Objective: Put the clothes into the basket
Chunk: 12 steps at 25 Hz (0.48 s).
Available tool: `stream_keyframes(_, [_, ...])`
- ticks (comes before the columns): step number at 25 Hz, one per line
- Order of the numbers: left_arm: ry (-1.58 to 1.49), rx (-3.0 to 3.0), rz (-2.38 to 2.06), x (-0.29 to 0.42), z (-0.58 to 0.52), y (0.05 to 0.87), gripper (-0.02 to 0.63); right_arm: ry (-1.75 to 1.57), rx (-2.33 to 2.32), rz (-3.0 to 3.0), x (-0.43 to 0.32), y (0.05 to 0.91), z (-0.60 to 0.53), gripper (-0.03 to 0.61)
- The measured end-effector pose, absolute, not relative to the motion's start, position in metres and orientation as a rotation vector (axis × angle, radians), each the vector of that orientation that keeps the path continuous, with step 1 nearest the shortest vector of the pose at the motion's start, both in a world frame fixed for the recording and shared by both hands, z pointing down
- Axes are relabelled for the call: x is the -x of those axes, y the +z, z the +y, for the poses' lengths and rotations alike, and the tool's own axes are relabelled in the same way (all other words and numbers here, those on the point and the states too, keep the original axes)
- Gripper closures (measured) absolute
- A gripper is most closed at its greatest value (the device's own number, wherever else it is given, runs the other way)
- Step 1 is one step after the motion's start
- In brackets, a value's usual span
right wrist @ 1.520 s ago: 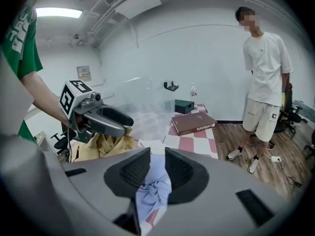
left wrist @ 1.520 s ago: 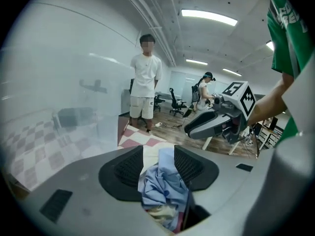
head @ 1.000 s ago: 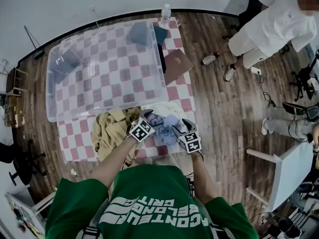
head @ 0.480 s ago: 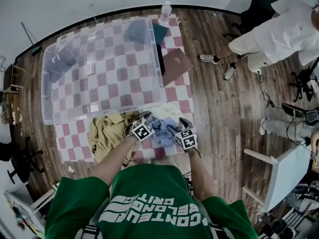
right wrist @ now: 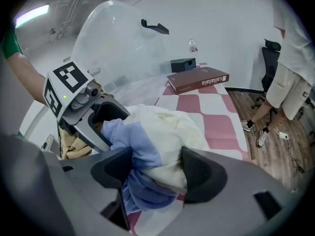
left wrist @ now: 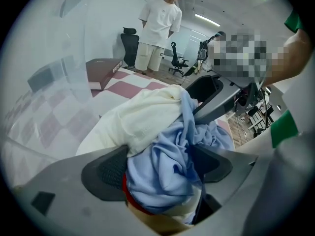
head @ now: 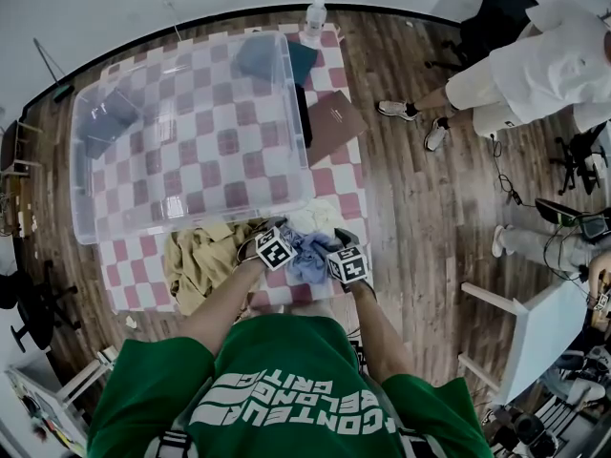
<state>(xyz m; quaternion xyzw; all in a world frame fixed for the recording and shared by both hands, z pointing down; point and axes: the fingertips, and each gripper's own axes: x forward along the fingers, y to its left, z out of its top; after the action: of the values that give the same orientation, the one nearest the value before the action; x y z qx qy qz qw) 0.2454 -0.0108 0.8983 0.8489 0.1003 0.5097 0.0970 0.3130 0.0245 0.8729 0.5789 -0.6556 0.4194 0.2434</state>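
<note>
A light blue garment point(head: 310, 252) lies bunched with a cream one point(head: 315, 218) at the near edge of the checkered table point(head: 336, 184). A tan garment point(head: 196, 256) lies to their left. The clear plastic basket point(head: 304, 151) stands behind them with two dark folded pieces inside. My left gripper point(head: 291, 243) and right gripper point(head: 329, 249) face each other across the bundle. The left gripper point(left wrist: 165, 163) has its jaws spread wide around the blue cloth point(left wrist: 162, 176). The right gripper point(right wrist: 157, 168) is also spread wide, with blue cloth point(right wrist: 142, 151) and cream cloth point(right wrist: 170, 132) between its jaws.
A brown book point(head: 334, 122) lies right of the basket, with a dark blue item point(head: 305, 62) and a water bottle point(head: 314, 17) at the far edge. A person in white point(head: 535, 65) stands at the right. A white table point(head: 544, 337) and office chairs stand on the wooden floor.
Both grippers have drawn closer together over the blue and cream bundle, the right one shifting left. Their jaws now sit around the cloth.
</note>
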Motion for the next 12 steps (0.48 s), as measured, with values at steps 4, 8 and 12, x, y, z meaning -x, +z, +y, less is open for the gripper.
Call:
stream_keyframes(4, [1.517, -2.518, 0.286, -0.2473, -0.0109, 0.8990, 0.207, 1.174, -1.584, -1.768, -0.3147, 0.8767, 0.0223, 0.262])
stream_keyframes(8, [1.531, -2.501, 0.279, -0.2467, -0.0117, 0.8995, 0.250, 1.216, -1.580, -1.750, -0.3144, 0.8791, 0.0223, 0.280])
stream_keyframes(12, [1.549, -2.486, 0.265, -0.2467, -0.0133, 0.9003, 0.347, 1.257, -1.573, -1.736, -0.3134, 0.8812, 0.0212, 0.319])
